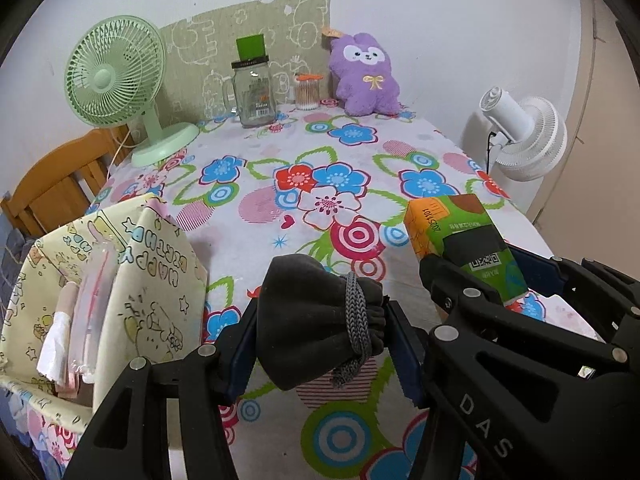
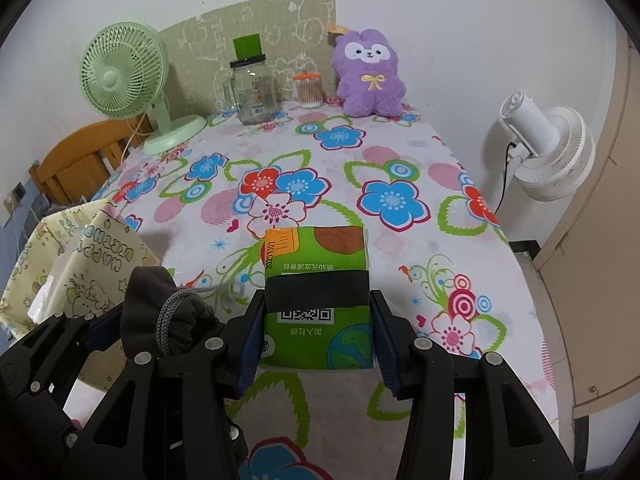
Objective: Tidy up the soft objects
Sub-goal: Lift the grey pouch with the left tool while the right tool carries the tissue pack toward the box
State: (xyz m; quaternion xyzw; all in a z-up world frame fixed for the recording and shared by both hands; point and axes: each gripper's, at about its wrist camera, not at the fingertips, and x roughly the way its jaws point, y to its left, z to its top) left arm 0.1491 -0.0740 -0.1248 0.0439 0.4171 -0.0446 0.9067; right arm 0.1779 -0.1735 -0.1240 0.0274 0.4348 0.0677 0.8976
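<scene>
Over the flowered worktop [image 1: 344,216], in the left wrist view, the left hand-held gripper [image 1: 320,334] is clamping a dark grey drawstring pouch [image 1: 308,320] between its blue pads, the pouch's braided cord [image 1: 358,320] hanging down its gathered neck. Just to the left, at the worktop's edge, a cream fabric storage basket [image 1: 160,272] printed with cartoon figures is standing open; inside it a clear plastic sleeve with pink contents [image 1: 94,320] and a white folded piece [image 1: 54,344] are leaning upright, though what they are cannot be told. To the right, the right hand-held gripper [image 1: 492,276] is gripping a green tissue pack [image 1: 472,240]. At the far edge a glass mason jar [image 1: 254,96] is sitting with a green box [image 1: 251,46] behind its lid, a small clear tub of cotton swabs [image 1: 307,94] beside it, then a purple plush bunny [image 1: 368,76]. A green desk fan [image 1: 120,76] is standing at the far left.

In the right wrist view, the right hand-held gripper [image 2: 318,332] is squeezing the tissue pack [image 2: 320,280] by its long sides, held clear above the worktop [image 2: 360,152]. The left hand-held gripper [image 2: 160,328] is holding the pouch [image 2: 160,304] just beside the basket [image 2: 92,256], whose inside is mostly hidden here. The jar [image 2: 256,94], looking empty, and the swab tub [image 2: 309,90] are standing near the bunny [image 2: 370,76].
</scene>
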